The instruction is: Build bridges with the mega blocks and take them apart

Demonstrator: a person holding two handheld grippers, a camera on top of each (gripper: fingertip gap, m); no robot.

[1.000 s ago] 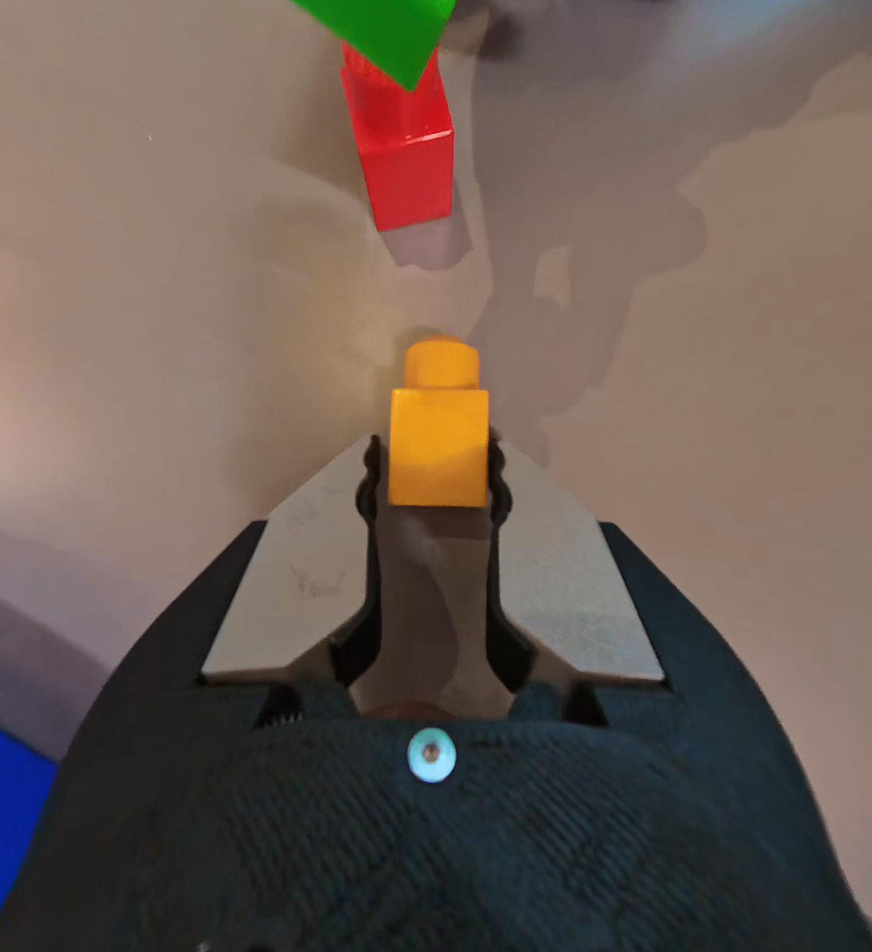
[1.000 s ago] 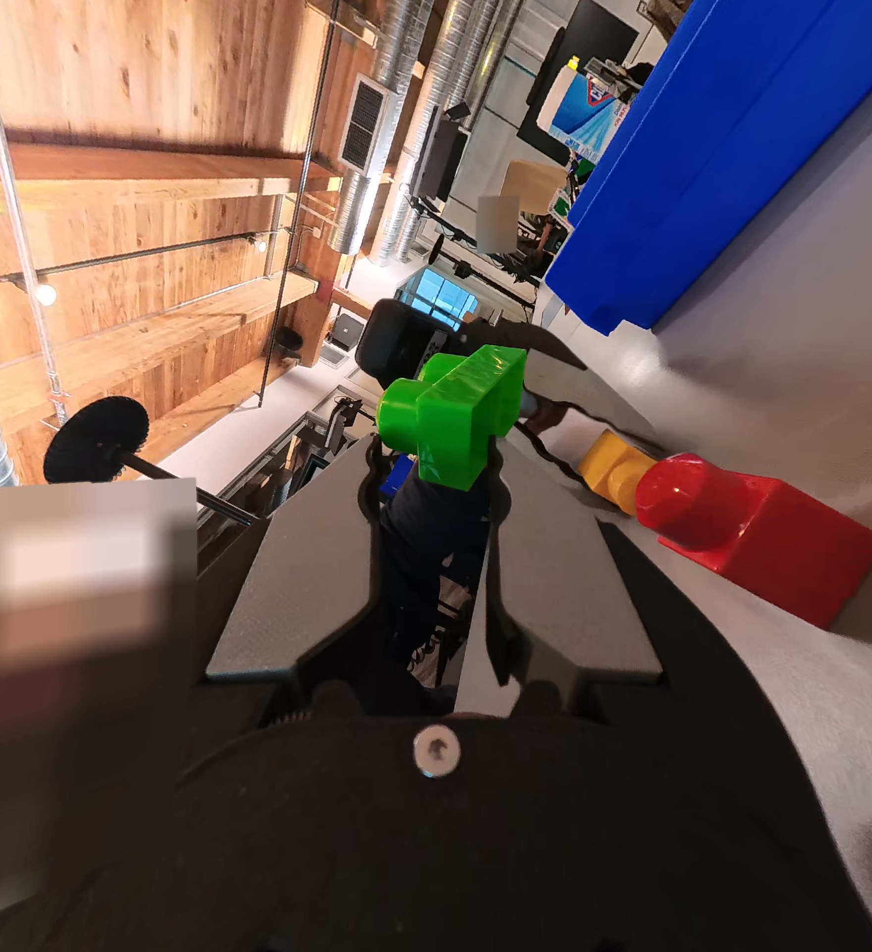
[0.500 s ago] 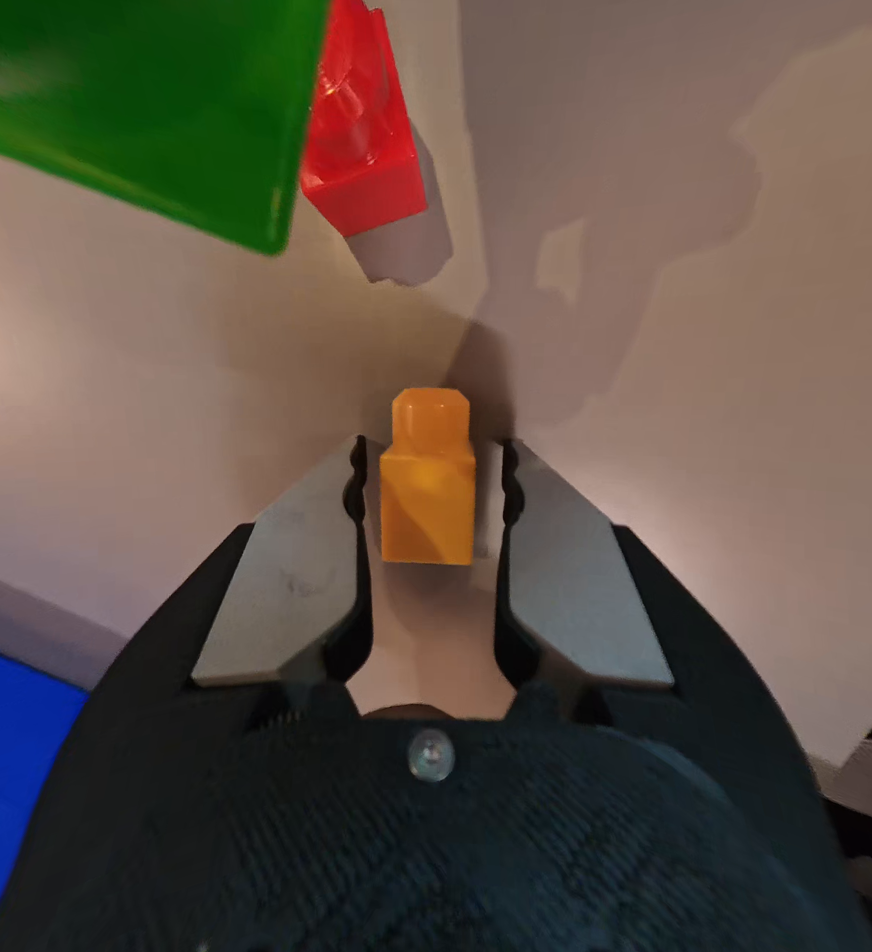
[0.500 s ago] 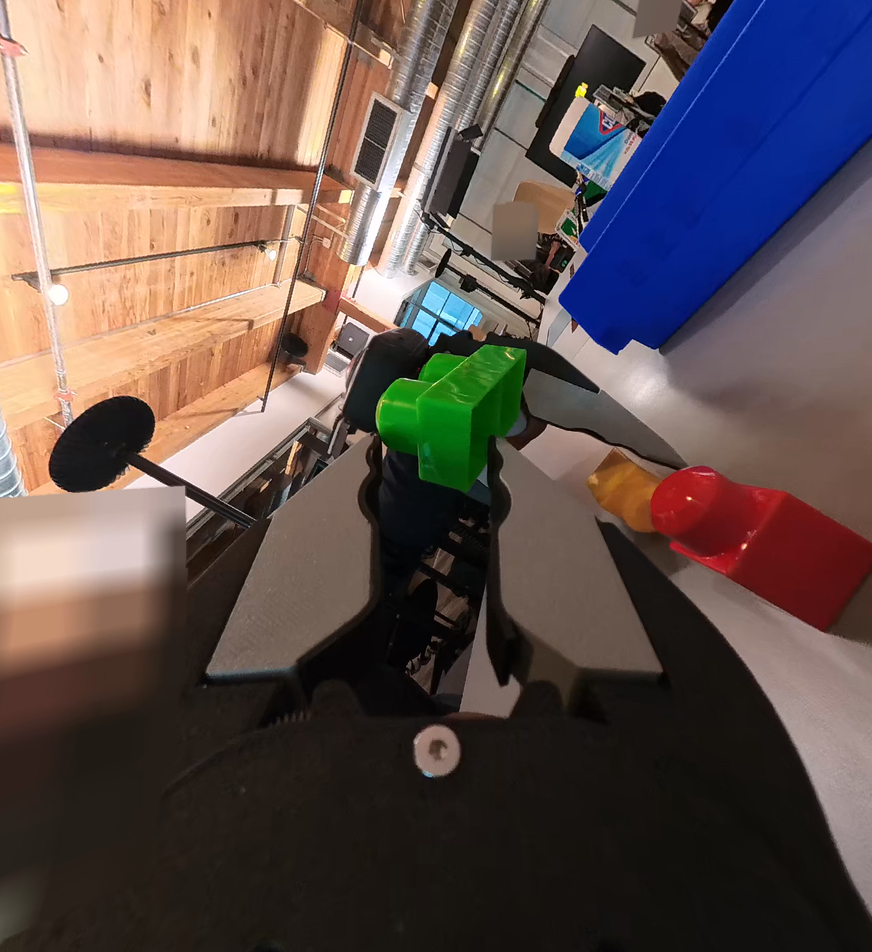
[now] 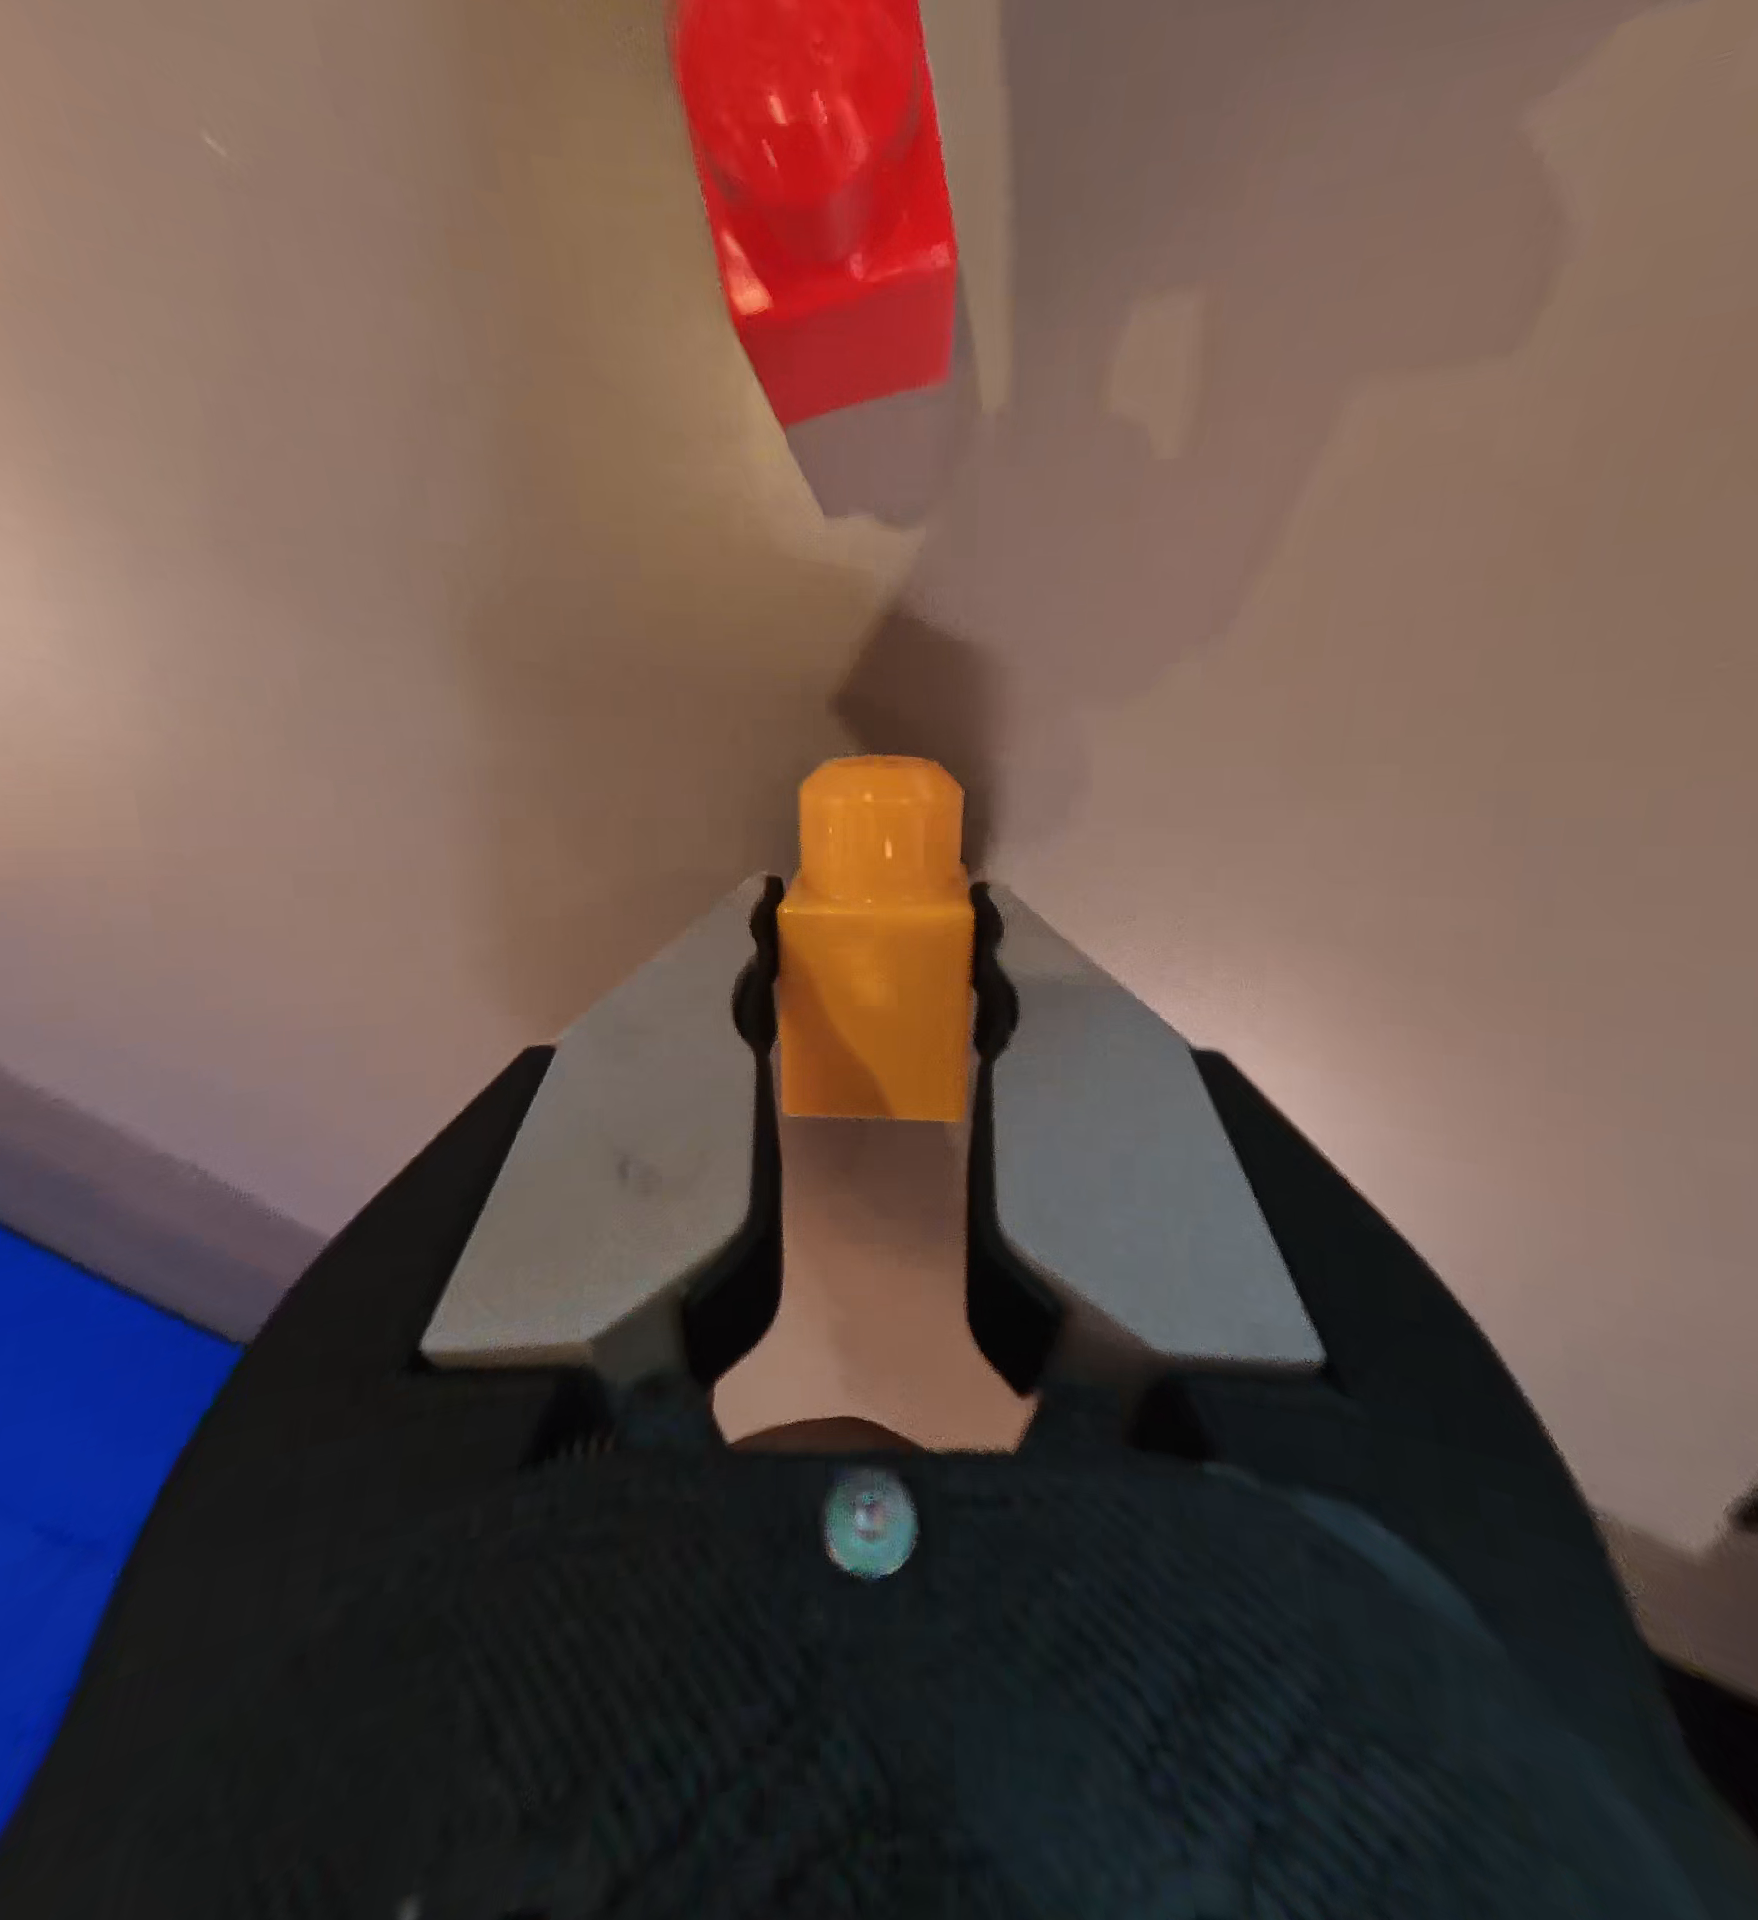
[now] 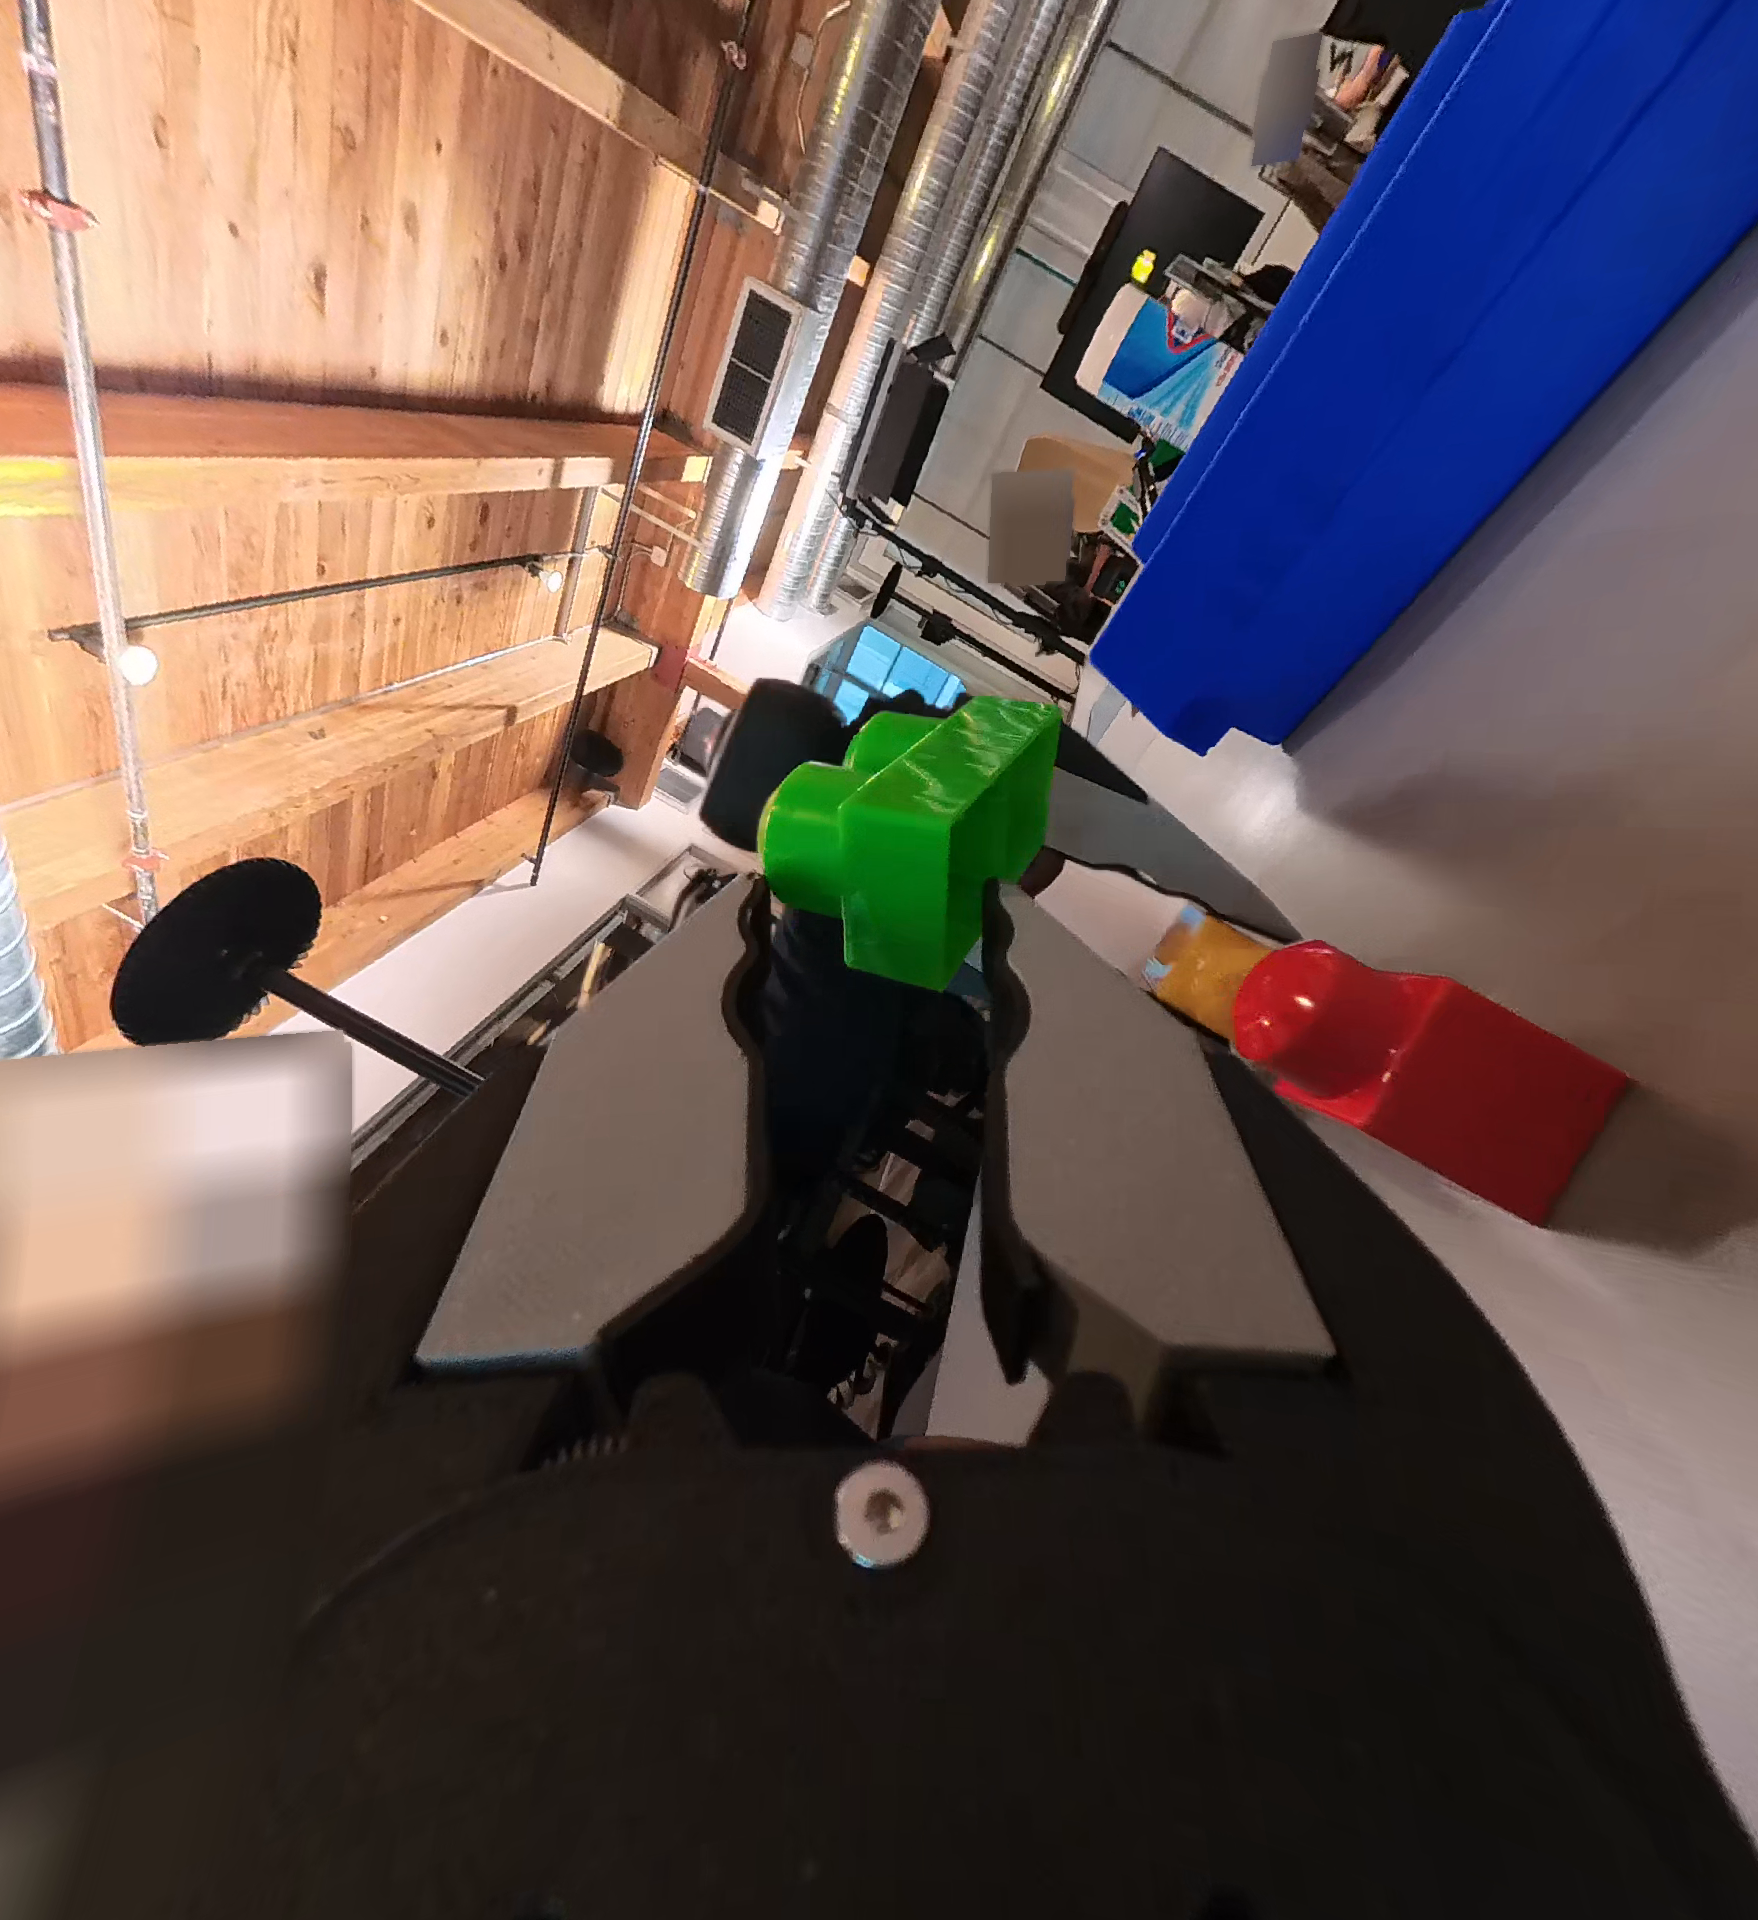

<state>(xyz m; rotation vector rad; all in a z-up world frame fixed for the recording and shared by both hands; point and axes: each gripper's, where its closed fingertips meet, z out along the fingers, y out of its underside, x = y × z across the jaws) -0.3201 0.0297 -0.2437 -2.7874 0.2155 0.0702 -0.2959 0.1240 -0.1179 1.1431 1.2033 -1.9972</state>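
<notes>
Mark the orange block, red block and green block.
orange block (image 5: 873, 1013), left wrist view, front face of its body
red block (image 6: 1457, 1101), right wrist view, side face of its body
green block (image 6: 922, 852), right wrist view, its body beside the stud

Warm dim light, soft shadows on table; motion blur, fisheye-bent edges.
</notes>
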